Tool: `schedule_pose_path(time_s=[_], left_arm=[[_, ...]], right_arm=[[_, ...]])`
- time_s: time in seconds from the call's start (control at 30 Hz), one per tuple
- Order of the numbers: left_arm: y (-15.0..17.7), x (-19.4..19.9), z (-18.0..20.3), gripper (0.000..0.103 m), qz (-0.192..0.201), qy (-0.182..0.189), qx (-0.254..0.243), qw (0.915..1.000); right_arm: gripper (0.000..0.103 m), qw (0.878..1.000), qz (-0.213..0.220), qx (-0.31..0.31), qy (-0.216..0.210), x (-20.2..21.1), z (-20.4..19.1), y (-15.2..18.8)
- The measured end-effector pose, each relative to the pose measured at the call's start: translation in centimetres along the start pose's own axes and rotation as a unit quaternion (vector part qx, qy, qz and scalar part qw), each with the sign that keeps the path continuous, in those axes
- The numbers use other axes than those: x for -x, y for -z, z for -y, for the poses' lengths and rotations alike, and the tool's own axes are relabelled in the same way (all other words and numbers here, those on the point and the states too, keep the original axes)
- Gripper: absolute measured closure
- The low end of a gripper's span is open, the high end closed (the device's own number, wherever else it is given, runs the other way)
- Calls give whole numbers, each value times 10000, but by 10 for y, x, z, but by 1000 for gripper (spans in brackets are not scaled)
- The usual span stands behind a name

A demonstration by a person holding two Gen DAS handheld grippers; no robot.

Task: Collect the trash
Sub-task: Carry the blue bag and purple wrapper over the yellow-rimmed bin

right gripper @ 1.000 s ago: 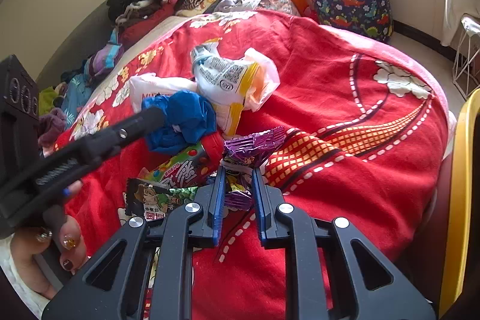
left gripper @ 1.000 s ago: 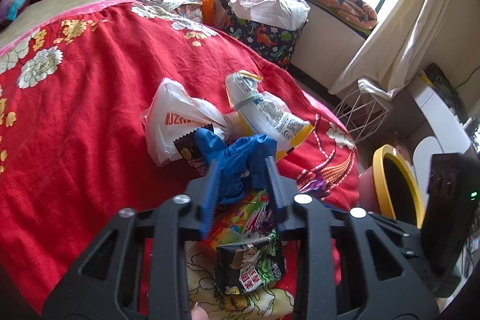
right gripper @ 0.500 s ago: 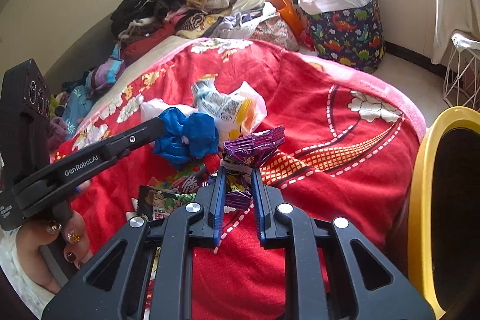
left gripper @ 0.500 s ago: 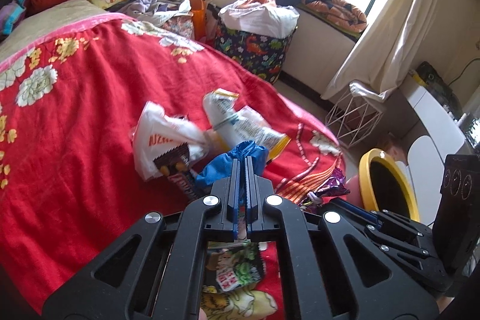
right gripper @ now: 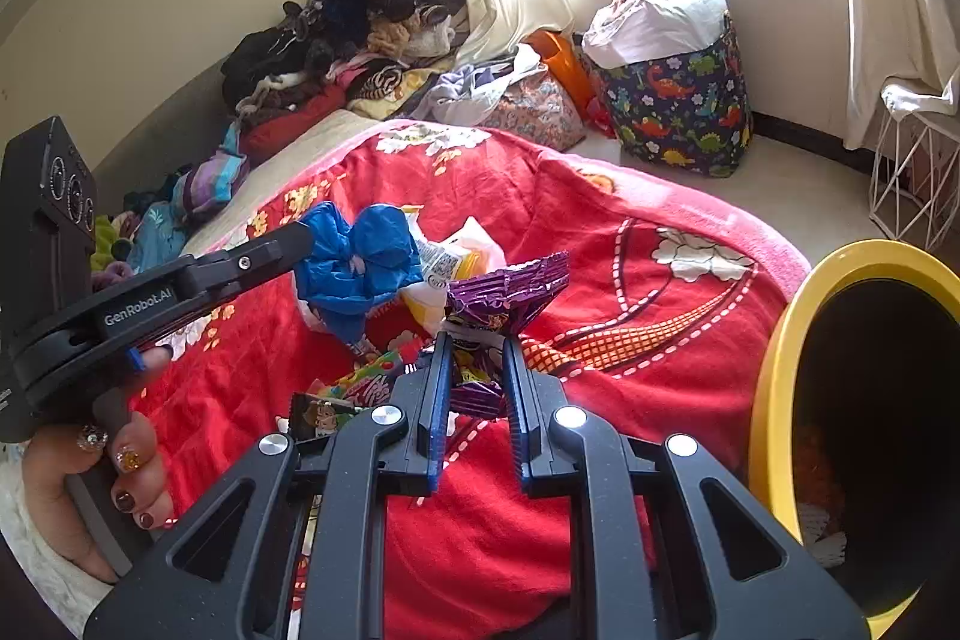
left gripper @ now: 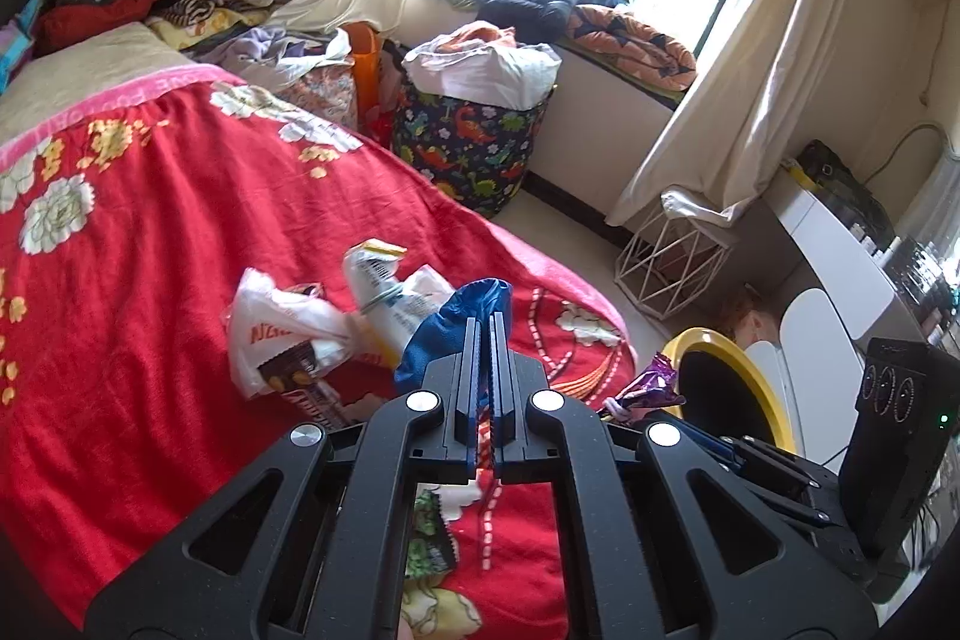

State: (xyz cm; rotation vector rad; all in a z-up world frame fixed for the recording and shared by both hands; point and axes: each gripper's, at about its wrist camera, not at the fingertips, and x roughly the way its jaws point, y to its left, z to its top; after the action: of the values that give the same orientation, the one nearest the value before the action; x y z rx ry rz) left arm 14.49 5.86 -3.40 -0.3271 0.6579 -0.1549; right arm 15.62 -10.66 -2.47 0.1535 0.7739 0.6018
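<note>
Crumpled blue plastic glove (right gripper: 357,265) is clamped in fully closed left gripper (left gripper: 485,340), purple foil wrapper (right gripper: 504,292) pinched in narrowly parted right gripper (right gripper: 474,382); carry to yellow-rimmed bin (right gripper: 774,376) is judged next.

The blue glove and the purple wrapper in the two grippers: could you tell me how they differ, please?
The blue glove is soft, plain and bunched; the purple wrapper is shiny, printed and crinkled flat. The glove sits in the left gripper, whose jaws meet almost fully; the wrapper sits in the right gripper, whose jaws stand apart around it. The glove looks bulkier than the wrapper. Both are gripped and lifted off the red blanket.
</note>
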Motion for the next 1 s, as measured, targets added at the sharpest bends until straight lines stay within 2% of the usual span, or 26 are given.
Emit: schedule_pose_path(time_s=[1.0], left_arm=[[-1,0,61,103,-6,399,-440,9982]], right_arm=[[87,9964,590,-464,392,55,51,-4]])
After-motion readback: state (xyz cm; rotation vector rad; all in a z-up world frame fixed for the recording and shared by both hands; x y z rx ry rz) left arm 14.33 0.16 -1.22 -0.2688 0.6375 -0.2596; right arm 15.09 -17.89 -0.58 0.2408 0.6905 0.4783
